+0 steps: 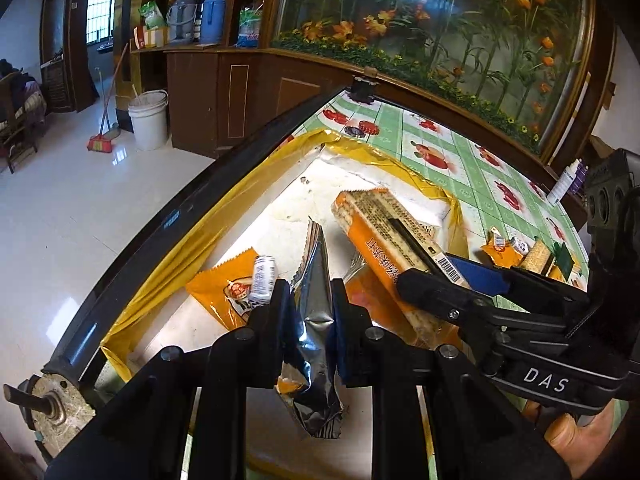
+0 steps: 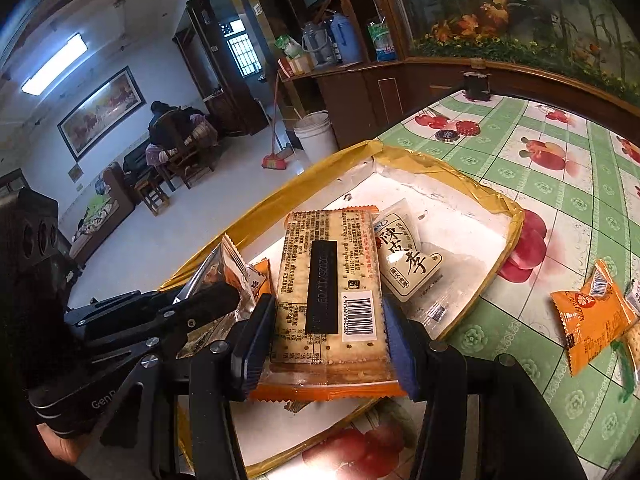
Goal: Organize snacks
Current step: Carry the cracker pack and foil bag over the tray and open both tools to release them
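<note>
— Checked surface (image 2: pixel 560 208) is carrying a tray (image 2: pixel 500 216). Right view?
— Right tool (image 2: pixel 326 330) is clamping crackers (image 2: pixel 328 280), lengthwise away, over it.
— Left view?
— Left tool (image 1: pixel 310 312) is pinching a foil pack (image 1: pixel 314 300), upright.

The silver packet's (image 1: pixel 314 312) lower end is hidden behind the left gripper's frame. At three o'clock in the right wrist view, an orange snack packet (image 2: pixel 592 316) runs off the edge. The cracker pack's (image 2: pixel 328 288) small print is unreadable.
</note>
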### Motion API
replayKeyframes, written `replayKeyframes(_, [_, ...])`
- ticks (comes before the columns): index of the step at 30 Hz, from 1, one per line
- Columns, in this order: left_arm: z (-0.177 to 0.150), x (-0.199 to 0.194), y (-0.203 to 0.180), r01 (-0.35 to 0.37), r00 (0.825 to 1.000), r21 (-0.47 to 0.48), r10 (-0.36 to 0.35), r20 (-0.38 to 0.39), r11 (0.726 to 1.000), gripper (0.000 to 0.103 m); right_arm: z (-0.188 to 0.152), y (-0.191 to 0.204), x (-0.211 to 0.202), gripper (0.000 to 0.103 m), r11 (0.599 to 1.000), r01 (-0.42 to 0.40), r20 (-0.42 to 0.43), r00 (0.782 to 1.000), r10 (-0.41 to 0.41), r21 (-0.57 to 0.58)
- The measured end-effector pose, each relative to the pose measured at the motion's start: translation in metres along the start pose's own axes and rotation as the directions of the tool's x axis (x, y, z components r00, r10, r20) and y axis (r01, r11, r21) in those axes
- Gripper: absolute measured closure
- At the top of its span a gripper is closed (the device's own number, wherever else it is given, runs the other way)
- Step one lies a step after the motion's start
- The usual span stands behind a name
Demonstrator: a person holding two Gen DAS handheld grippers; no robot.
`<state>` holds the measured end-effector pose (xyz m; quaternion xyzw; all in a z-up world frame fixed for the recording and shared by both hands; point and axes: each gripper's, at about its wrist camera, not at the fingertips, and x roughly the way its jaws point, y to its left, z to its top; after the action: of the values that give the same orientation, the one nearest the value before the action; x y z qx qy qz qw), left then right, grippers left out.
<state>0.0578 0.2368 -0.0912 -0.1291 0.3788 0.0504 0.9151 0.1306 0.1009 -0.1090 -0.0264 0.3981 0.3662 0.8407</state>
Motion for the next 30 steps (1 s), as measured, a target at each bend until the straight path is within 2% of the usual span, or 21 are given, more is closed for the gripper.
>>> replayKeyframes(9, [0.0, 0.004, -0.001, -0.024, 1.0, -0.012, 0.024, -0.018, 1.0, 0.082, 0.001, -0.003, 0.004, 0.047, 1.0, 0.005, 0.004, 1.0, -0.005, 0.003])
replayKeyframes(11, [-0.001, 0.005, -0.001, -0.027, 0.999, -0.021, 0.026, -0.038, 0.999, 0.063, 0.001, -0.005, -0.001, 0.047, 1.0, 0.008, 0.012, 1.0, -0.008, 0.007])
replayKeyframes(13, [-0.002, 0.002, -0.002, -0.02, 0.999, -0.029, 0.019, -0.036, 0.999, 0.05, 0.001, -0.01, -0.008, 0.047, 1.0, 0.01, 0.024, 1.0, -0.01, 0.02])
replayKeyframes(17, [-0.002, -0.009, -0.008, -0.037, 0.999, -0.023, 0.037, -0.01, 0.999, 0.033, -0.004, -0.018, -0.027, 0.046, 0.999, 0.017, 0.047, 0.999, -0.019, 0.042])
replayKeyframes(19, [0.0, -0.013, -0.012, -0.047, 0.999, -0.02, 0.047, -0.001, 0.999, 0.028, -0.008, -0.024, -0.036, 0.044, 0.998, 0.022, 0.057, 0.998, -0.025, 0.054])
replayKeyframes(24, [0.001, -0.023, -0.028, -0.021, 0.999, 0.007, 0.021, 0.029, 1.0, 0.028, -0.025, -0.048, -0.062, 0.042, 0.994, 0.052, 0.075, 0.995, -0.06, 0.1])
replayKeyframes(30, [0.002, -0.029, -0.061, 0.032, 0.998, 0.065, -0.035, 0.043, 0.997, 0.028, -0.057, -0.095, -0.099, 0.04, 0.973, 0.122, 0.085, 0.986, -0.141, 0.198])
